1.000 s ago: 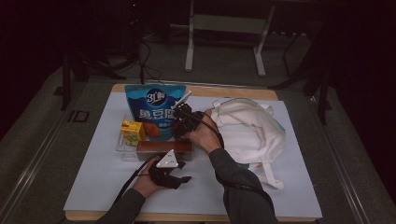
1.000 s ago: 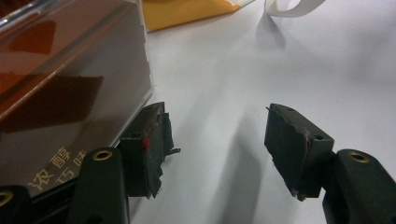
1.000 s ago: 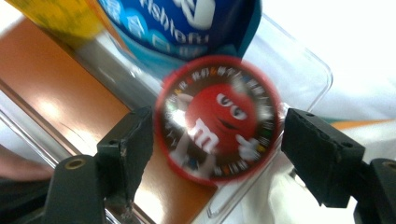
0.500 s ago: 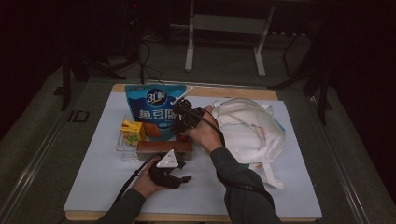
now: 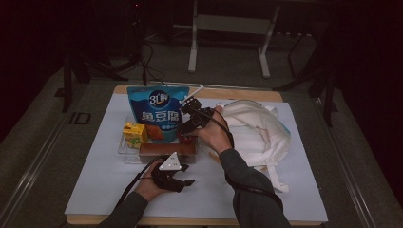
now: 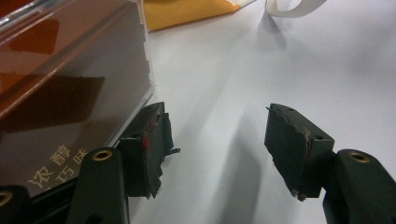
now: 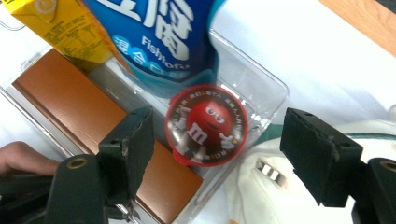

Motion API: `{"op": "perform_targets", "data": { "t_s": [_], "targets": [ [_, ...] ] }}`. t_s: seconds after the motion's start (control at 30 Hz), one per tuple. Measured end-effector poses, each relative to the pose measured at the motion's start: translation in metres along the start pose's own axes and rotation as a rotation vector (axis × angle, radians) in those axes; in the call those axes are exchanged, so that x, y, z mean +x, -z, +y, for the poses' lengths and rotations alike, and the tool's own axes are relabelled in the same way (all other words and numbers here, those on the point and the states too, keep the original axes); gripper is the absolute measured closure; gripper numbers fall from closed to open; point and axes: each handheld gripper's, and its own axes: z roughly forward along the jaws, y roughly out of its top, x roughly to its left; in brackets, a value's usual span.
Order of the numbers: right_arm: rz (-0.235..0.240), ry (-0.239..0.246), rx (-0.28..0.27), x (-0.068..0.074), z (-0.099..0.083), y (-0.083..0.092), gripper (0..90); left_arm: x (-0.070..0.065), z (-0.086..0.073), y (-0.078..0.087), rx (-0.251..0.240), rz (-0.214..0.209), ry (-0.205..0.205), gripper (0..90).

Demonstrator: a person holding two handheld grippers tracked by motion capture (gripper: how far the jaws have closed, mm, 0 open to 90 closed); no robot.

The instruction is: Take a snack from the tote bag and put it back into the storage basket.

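- High view shows your right gripper (image 5: 186, 124) hanging over the right end of the clear tray (image 5: 124, 151), above the red tub (image 5: 186, 138), because that tub looks like the thing you are after.
- Right gripper view: the jaws stand wide and hold nothing, with the tub (image 7: 207, 124) between and below them; you keep them spread so the round lid has room on both sides.
- The tub sits in the tray's corner, touching the blue bag (image 7: 161, 37) on its far side and just beside the brown box (image 7: 84, 121), so a straight-down approach suits it best.
- Your left gripper (image 5: 172, 175) rests on the mat (image 5: 104, 185) just near of the tray, jaws wide and empty.
- Left gripper view puts one pad (image 6: 152, 140) beside the box (image 6: 65, 93), probably to steady the tray.
- The juice carton (image 5: 134, 133) stands at the tray's left, the white cloth bag (image 5: 256, 135) lies right, both out of your way.
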Motion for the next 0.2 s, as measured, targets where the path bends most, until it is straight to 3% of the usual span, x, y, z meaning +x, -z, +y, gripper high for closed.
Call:
{"op": "perform_targets", "data": {
  "t_s": [0.2],
  "targets": [
    [-0.007,-0.015,-0.009,-0.0116,-0.0058,0.006,29.5,0.0,0.0,0.0,0.001,-0.002,0.003,39.0]
  ]
}}
